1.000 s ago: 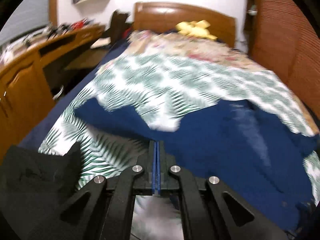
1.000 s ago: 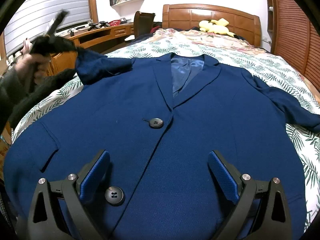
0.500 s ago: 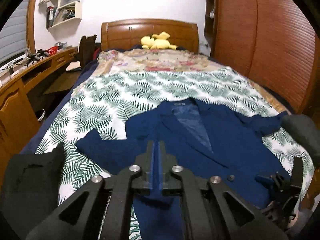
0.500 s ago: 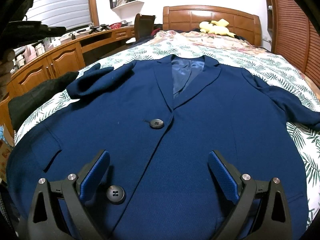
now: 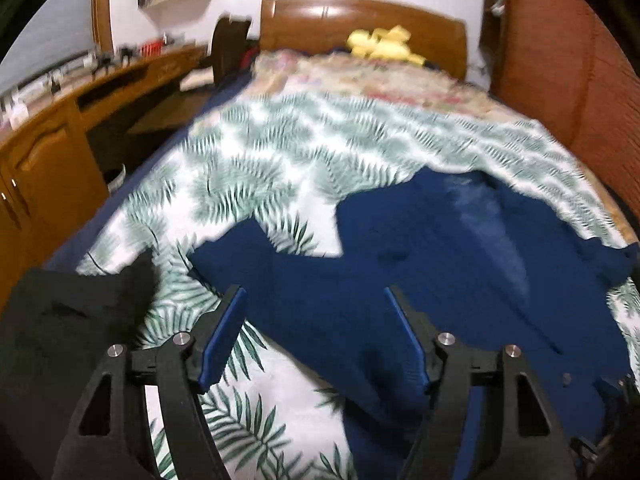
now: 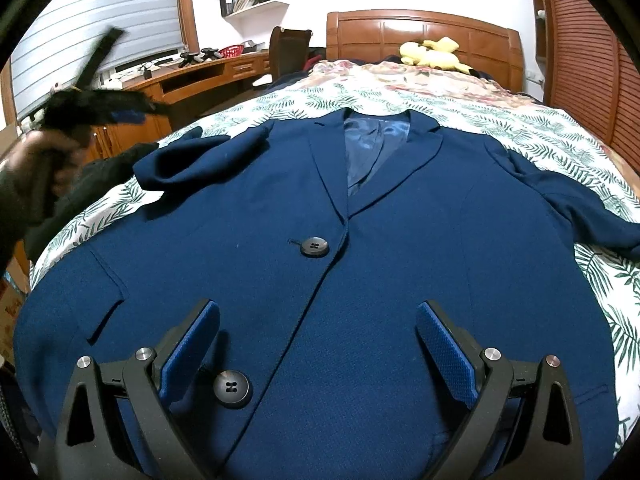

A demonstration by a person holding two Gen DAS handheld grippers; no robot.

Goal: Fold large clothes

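A navy blazer (image 6: 400, 260) lies face up on the bed, buttoned at its upper button (image 6: 314, 247). My right gripper (image 6: 316, 308) hovers open low over its front hem, nothing between the fingers. The blazer's left sleeve (image 6: 188, 156) lies crumpled on the leaf-print bedspread (image 6: 500, 120). In the left wrist view my left gripper (image 5: 313, 292) is over that sleeve (image 5: 280, 280), its jaws opening, the cloth below them and not pinched. The right wrist view shows a hand (image 6: 40, 160) holding the blurred left gripper (image 6: 132, 114) above the bed's left side.
A black garment (image 5: 60, 320) lies at the bed's left edge. A wooden desk (image 5: 48, 152) and chair (image 6: 288, 48) run along the left, a louvred wardrobe (image 6: 592, 60) stands on the right. A yellow plush toy (image 6: 432, 56) sits by the headboard (image 6: 424, 28).
The left gripper held the sleeve end raised, let it drop onto the bed, pulled back, then came down over the sleeve with its jaws spread. The right gripper has stayed still.
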